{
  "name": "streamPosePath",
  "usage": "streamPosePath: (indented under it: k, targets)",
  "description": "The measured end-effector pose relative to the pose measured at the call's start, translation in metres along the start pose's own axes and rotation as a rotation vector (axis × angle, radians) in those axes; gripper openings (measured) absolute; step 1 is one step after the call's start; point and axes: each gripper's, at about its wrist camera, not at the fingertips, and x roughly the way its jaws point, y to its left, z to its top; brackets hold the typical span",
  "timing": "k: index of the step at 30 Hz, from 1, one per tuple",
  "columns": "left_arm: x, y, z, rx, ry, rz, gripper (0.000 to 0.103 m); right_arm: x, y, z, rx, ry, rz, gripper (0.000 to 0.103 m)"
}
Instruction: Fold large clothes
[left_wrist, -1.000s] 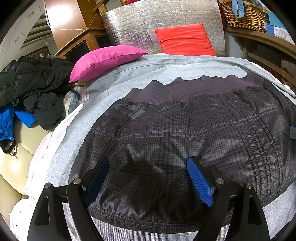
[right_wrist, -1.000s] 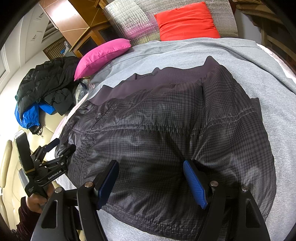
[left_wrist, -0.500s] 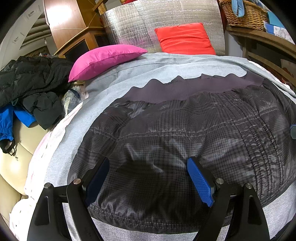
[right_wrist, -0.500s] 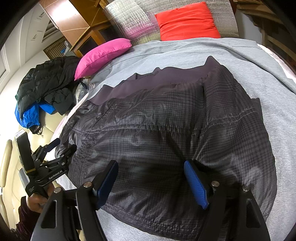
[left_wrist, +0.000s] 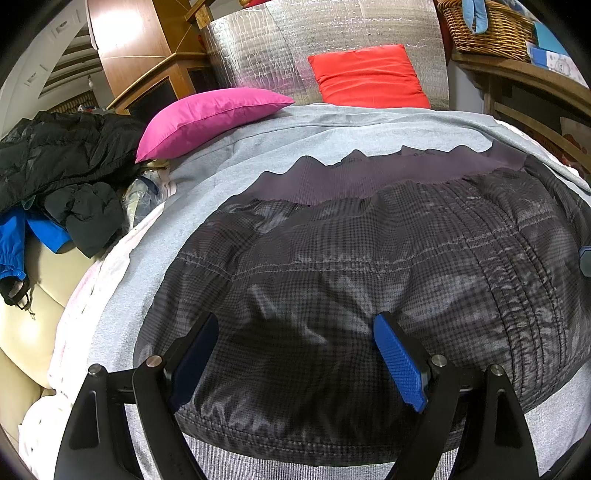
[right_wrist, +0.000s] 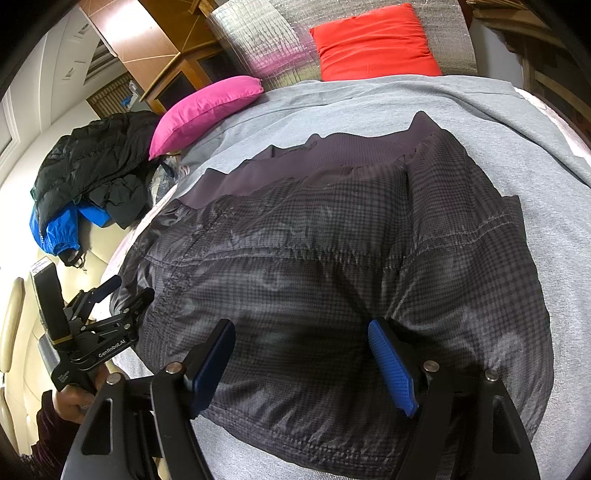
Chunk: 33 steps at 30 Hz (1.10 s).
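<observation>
A heap of black and blue jackets (left_wrist: 55, 177) lies off the bed's left edge. The left gripper (left_wrist: 295, 354) and right gripper (right_wrist: 301, 360) both gape wide above the dark grey checked padded jacket (left_wrist: 369, 266), spread across the grey bedsheet (left_wrist: 332, 129) near its front edge.

A: The checked jacket (left_wrist: 369, 280) looks like thin synthetic cloth with a slight sheen; its hem band (left_wrist: 369, 177) is ribbed matt knit.

B: The grey sheet (left_wrist: 332, 129) beneath is matt jersey; the panel (left_wrist: 295, 44) behind is crinkled silver foil; the basket (left_wrist: 484, 26) is woven wicker; the cabinet (left_wrist: 147, 70) is glossy wood.
</observation>
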Motion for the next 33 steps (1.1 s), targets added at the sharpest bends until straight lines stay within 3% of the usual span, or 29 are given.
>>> streamPosePath:
  k: [18, 23, 28, 31, 33]
  targets:
    - [0.0, -0.001, 0.001, -0.001, 0.001, 0.001, 0.086, -0.001, 0.0, 0.0, -0.003, 0.002, 0.001, 0.078]
    - [-0.002, 0.004, 0.001, -0.018, -0.008, 0.008, 0.086, -0.012, -0.003, 0.002, 0.023, -0.003, 0.046, 0.078]
    - [-0.012, 0.035, 0.007, -0.107, -0.059, 0.07, 0.086, -0.053, 0.0, 0.004, -0.013, -0.167, 0.113, 0.078]
    - [0.001, 0.059, 0.003, -0.183, 0.006, 0.119, 0.086, -0.057, -0.014, 0.006, 0.055, -0.188, 0.096, 0.078]
    - [0.023, 0.066, -0.006, -0.207, 0.115, 0.136, 0.086, -0.043, -0.028, 0.007, 0.113, -0.13, 0.019, 0.078]
